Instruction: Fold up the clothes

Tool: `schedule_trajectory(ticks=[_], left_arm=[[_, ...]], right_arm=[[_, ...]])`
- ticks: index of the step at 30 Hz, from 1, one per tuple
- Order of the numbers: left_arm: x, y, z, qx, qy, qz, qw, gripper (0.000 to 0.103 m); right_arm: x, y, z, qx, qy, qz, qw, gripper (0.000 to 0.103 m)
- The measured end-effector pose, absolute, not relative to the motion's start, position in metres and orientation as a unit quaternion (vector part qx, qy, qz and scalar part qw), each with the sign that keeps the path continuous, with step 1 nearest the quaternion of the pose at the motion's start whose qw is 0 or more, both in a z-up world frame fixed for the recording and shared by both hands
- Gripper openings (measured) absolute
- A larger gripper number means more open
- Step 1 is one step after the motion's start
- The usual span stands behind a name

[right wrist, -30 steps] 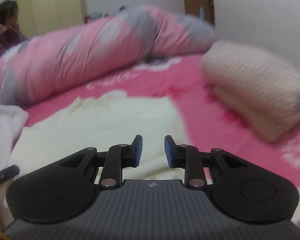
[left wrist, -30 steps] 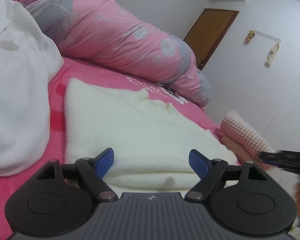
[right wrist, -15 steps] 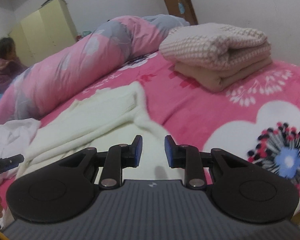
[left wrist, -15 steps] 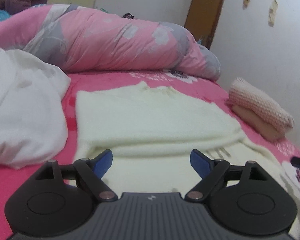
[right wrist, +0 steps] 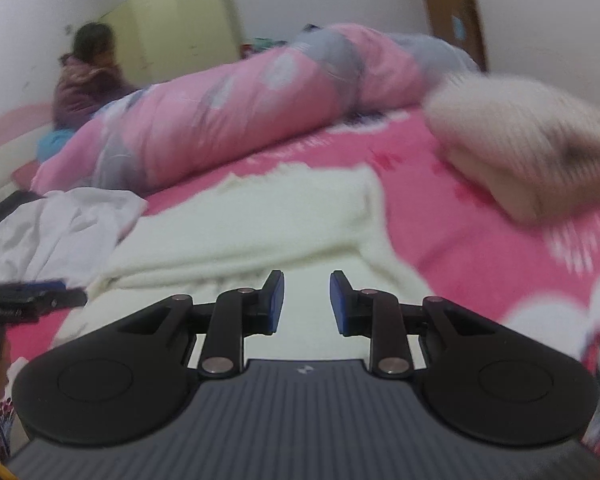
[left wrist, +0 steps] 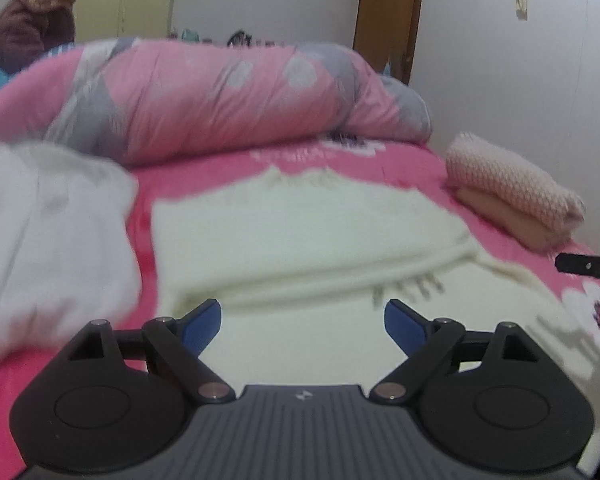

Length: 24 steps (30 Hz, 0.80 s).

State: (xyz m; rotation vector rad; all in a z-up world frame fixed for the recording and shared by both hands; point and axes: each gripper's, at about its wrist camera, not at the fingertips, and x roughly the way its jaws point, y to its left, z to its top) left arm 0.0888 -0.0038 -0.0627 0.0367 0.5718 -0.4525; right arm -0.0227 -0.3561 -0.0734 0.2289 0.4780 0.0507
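Both jaws released, empty, above cream sweater (left wrist: 300, 236); no legible writing.

Left view: low over the bed's (left wrist: 380, 168) near edge, facing its far edge.
Right view: likewise.
Shared: cream garment (left wrist: 300, 232) (right wrist: 252, 228), pink quilt (left wrist: 220, 96) (right wrist: 228, 120).
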Motion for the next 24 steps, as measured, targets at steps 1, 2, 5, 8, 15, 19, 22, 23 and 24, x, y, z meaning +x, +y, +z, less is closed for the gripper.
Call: schedule_trajectory(ticks=[1, 2, 5, 8, 15, 19, 22, 23, 24], left_arm=[[0.097, -0.006, -0.059, 0.019, 0.272, -0.220, 0.936, 0.090], [0.107, -0.009, -0.059, 0.019, 0.266, -0.219, 0.939, 0.090], [0.137, -0.020, -0.065, 0.013, 0.256, -0.209, 0.944, 0.090], [0.167, -0.029, -0.082, -0.020, 0.254, -0.209, 0.944, 0.089], [0.202, -0.024, -0.131, -0.097, 0.271, -0.204, 0.936, 0.086], [0.205, -0.013, -0.141, -0.131, 0.268, -0.221, 0.928, 0.090], [0.203, -0.007, -0.144, -0.149, 0.257, -0.239, 0.924, 0.092], [0.203, -0.005, -0.145, -0.154, 0.255, -0.241, 0.923, 0.092], [0.202, -0.004, -0.145, -0.156, 0.254, -0.243, 0.923, 0.092]], right_arm=[[-0.013, -0.355, -0.065, 0.104, 0.234, 0.035, 0.966, 0.026], [0.000, -0.353, -0.057, 0.096, 0.233, 0.047, 0.967, 0.028], [0.046, -0.349, -0.039, 0.077, 0.234, 0.079, 0.966, 0.032], [0.109, -0.348, -0.033, 0.083, 0.253, 0.112, 0.957, 0.036], [0.281, -0.343, -0.052, 0.099, 0.324, 0.144, 0.930, 0.041], [0.371, -0.329, -0.077, 0.110, 0.360, 0.149, 0.915, 0.041], [0.429, -0.309, -0.097, 0.111, 0.394, 0.173, 0.896, 0.043], [0.444, -0.300, -0.102, 0.093, 0.399, 0.174, 0.895, 0.043], [0.456, -0.291, -0.107, 0.076, 0.405, 0.174, 0.894, 0.043]])
